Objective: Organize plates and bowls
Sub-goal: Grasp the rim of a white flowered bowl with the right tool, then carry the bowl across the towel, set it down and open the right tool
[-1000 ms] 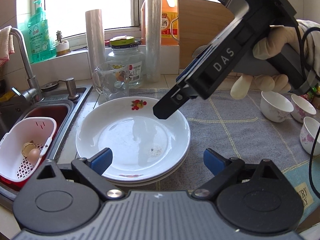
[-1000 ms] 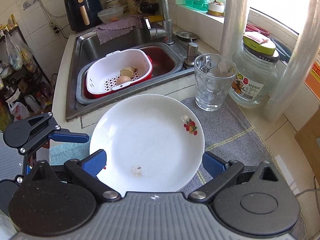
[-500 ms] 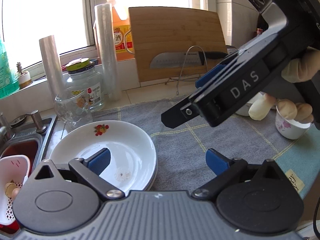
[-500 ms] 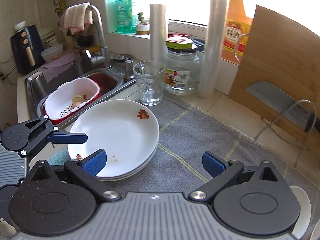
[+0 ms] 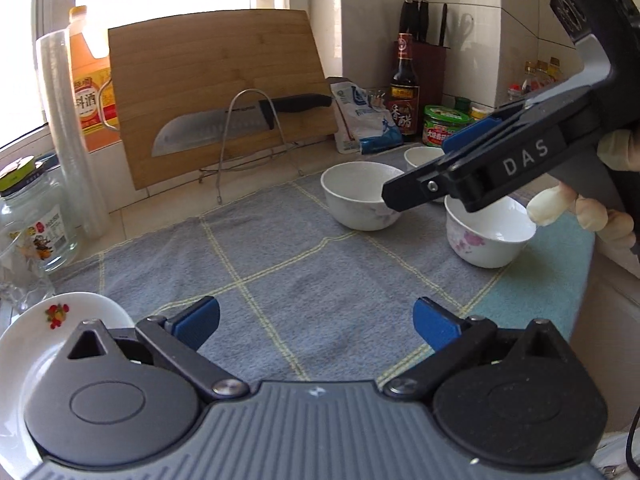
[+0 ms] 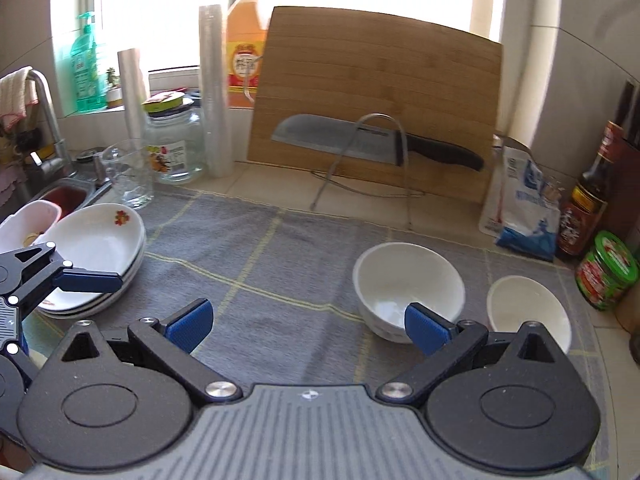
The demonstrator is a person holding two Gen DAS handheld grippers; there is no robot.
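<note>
Both views have been swung from the stacked white flowered plates (image 6: pixel 94 258) toward the white ceramic bowls (image 6: pixel 408 284) on the grey-clothed bench (image 5: pixel 280 264), left tongs (image 5: pixel 316 320) opening empty, right tongs (image 6: pixel 308 322) wide, so a bowl's rim is judged next to be straddled.

Black tongs (image 5: pixel 316 326) with blue pads (image 5: pixel 198 322), "DAS" lettering, seemingly pale glove (image 5: pixel 580 212).

Both your wrist cameras look forward and down over the grey mat (image 5: pixel 288 264), sharing the cutting board (image 6: pixel 372 92).
</note>
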